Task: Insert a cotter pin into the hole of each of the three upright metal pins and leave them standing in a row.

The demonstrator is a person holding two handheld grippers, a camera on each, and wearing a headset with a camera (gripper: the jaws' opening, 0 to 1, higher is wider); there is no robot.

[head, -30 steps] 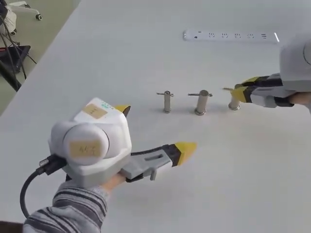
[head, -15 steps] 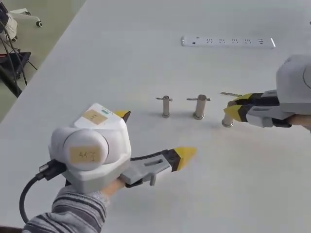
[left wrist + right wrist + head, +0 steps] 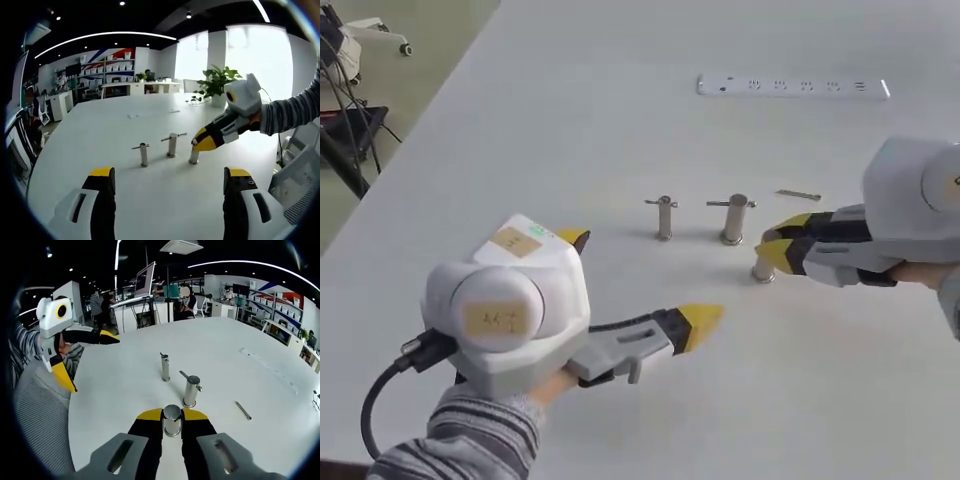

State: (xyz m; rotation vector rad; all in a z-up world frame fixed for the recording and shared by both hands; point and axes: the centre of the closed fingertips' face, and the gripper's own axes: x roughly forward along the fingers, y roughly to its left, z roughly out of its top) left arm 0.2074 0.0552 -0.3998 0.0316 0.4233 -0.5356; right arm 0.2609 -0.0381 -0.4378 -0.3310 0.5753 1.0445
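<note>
Right gripper (image 3: 772, 247): the yellow-tipped jaws are closed onto the plain steel pin (image 3: 763, 270), a short upright silver cylinder, gripped near its top. In the right gripper view the plain steel pin (image 3: 172, 420) sits squarely between both tips, head just above them. I can't tell whether its foot is on the white desk (image 3: 520, 120) or just off it.

Left gripper (image 3: 636, 278): jaws spread wide with nothing between them. It is held over the near-left part of the desk, well apart from the pins. In the left gripper view its jaws face the row, and the right gripper (image 3: 205, 142) comes in from the right on the plain steel pin (image 3: 194, 156).

Row:
- The left-hand upright steel pin (image 3: 664, 217) stands on the desk, with the first fitted cotter pin (image 3: 653, 201), a thin metal rod, crosswise through its head.
- The middle upright steel pin (image 3: 734, 220) stands beside it, slightly thicker, with the second fitted cotter pin (image 3: 718, 203) through its head the same way.
- The plain steel pin is just right of the middle one and a little nearer the person than the line of the other two.

The loose cotter pin (image 3: 798, 194), a thin grey metal rod, lies flat on the desk beyond the right gripper and touches none of the pins.

A white power strip (image 3: 792, 87) lies farther back on the desk.
</note>
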